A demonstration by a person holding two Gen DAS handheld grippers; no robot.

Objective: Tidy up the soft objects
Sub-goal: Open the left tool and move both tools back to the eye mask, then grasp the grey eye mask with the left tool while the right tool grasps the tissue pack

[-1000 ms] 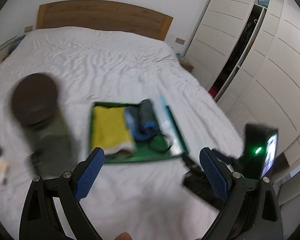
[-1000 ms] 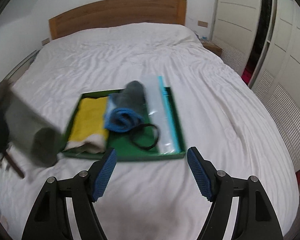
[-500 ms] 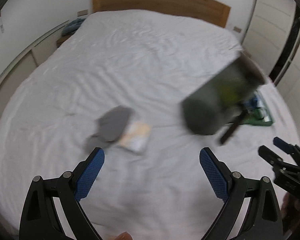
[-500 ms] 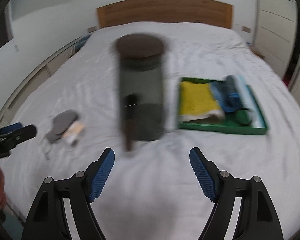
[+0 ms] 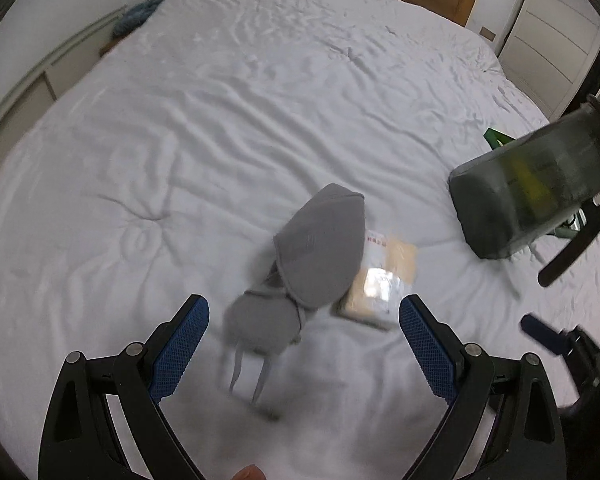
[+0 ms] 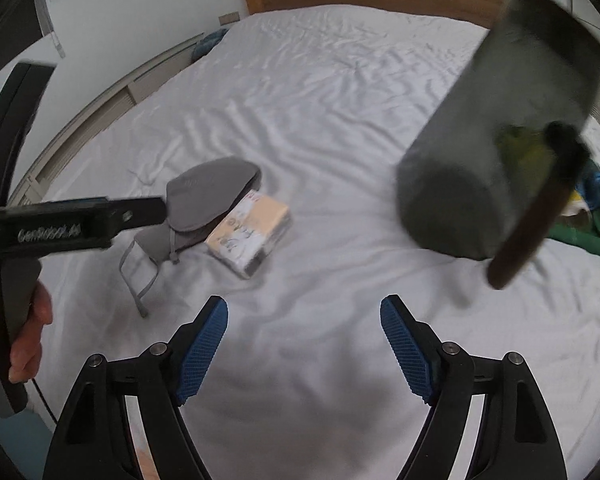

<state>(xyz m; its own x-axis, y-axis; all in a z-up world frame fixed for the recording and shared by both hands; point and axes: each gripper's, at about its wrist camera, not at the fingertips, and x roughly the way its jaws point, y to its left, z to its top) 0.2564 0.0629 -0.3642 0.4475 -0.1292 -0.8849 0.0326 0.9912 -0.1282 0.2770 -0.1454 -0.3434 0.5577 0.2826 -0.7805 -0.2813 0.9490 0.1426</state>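
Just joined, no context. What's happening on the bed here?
A person holds a claw tool in each hand over a white bed, sorting soft items. Both claws are open and empty: the left claw hovers just short of a grey eye mask that partly overlies a small plastic-wrapped packet; the right claw is over bare sheet nearby. A dark grey cylindrical container stands between them and the green tray, whose contents it mostly hides. Nothing is gripped yet.
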